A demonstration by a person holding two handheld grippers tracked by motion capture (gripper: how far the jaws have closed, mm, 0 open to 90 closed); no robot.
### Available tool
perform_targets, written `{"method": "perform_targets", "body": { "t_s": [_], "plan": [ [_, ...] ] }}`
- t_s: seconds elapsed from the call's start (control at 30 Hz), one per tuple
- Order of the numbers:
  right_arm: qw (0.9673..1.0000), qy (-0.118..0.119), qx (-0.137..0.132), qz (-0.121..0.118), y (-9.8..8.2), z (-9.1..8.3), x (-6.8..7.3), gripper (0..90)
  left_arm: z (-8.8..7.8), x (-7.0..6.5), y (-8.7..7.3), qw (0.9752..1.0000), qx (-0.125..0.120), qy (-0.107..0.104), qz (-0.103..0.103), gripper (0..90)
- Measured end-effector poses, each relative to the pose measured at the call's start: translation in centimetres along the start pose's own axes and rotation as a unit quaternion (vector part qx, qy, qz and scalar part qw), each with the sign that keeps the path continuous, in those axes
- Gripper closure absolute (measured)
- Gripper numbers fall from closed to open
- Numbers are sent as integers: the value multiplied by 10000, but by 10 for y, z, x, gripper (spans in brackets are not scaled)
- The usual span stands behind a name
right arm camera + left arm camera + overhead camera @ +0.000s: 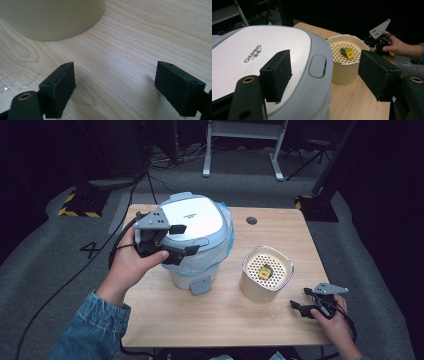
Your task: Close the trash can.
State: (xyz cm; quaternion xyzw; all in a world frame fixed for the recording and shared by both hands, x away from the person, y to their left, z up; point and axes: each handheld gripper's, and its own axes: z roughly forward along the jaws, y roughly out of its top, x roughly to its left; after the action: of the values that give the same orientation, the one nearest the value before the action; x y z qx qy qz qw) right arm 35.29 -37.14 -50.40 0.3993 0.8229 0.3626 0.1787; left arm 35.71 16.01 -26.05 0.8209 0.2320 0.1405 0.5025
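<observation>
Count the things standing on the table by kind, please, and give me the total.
Rice cooker: 1
Cream perforated container: 1
Yellow tea bag, lying inside the container: 1
Total: 3

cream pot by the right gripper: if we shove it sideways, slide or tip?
Probably slides. The pot looks squat and wide-based, standing flat on the smooth wood table. It likely feels light: it seems to hold just a perforated insert and a small yellow tea bag. Its rounded walls may slip in the open right gripper.
</observation>
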Motion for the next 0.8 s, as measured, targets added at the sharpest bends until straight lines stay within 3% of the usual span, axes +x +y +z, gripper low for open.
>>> {"method": "perform_targets", "body": {
  "t_s": [0.37,0.67,0.8],
  "plan": [
    [10000,12,4,-11,0,0,0,169,-22,-16,-45,9995,-57,289,-138,270],
    [10000,13,4,-13,0,0,0,169,-30,-15,-94,9976,115,587,-359,267],
    [10000,18,7,-18,0,0,0,168,-27,-12,-117,9966,189,613,-510,267]
  ]
}}
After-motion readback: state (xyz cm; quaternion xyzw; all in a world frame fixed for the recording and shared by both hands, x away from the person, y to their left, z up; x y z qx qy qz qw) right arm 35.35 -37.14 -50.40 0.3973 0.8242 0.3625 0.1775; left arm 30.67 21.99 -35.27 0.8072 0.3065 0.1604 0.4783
